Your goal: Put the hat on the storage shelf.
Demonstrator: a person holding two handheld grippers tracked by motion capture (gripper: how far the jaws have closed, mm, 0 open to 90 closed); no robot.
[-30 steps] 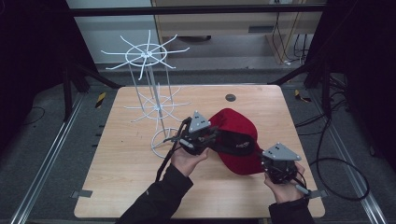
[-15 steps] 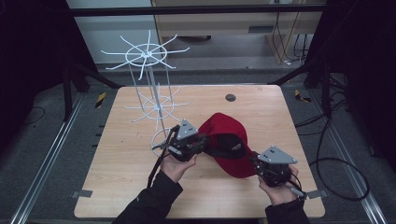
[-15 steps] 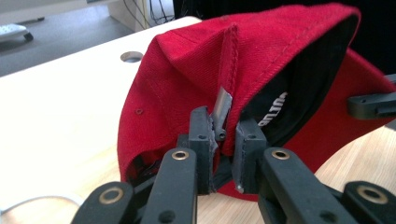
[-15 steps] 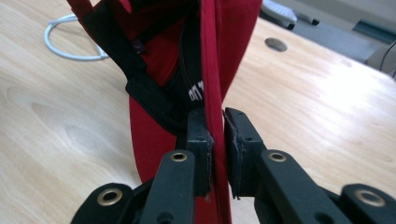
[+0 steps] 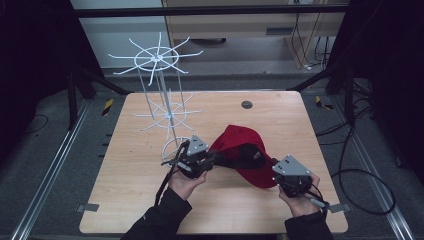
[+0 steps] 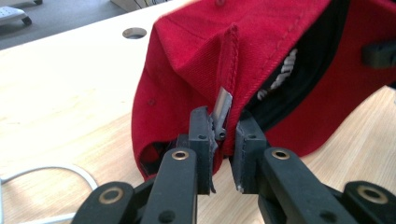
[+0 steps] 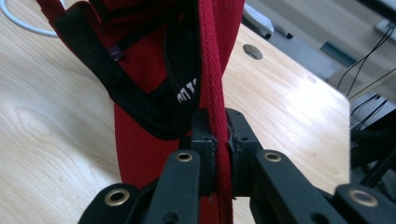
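A red cap (image 5: 239,145) with a black inner band hangs between both grippers, just above the wooden table (image 5: 125,185). My left gripper (image 5: 210,161) is shut on the cap's back strap (image 6: 227,119), where a small metal clasp (image 6: 221,108) shows between the jaws. At the cap's other side my right gripper (image 5: 278,181) is shut on the edge of the red brim (image 7: 215,100). The black sweatband with white lettering (image 7: 184,95) faces the right gripper view.
A white wire rack (image 5: 159,95) with two tiers of spokes stands at the table's back left, its ring base (image 5: 172,149) close to my left hand. A round hole (image 5: 246,104) sits near the table's far edge. Cables trail off the right side.
Both grippers have drawn toward the table's front edge with the cap held between them. The cap has lifted and turned so that its black inside shows.
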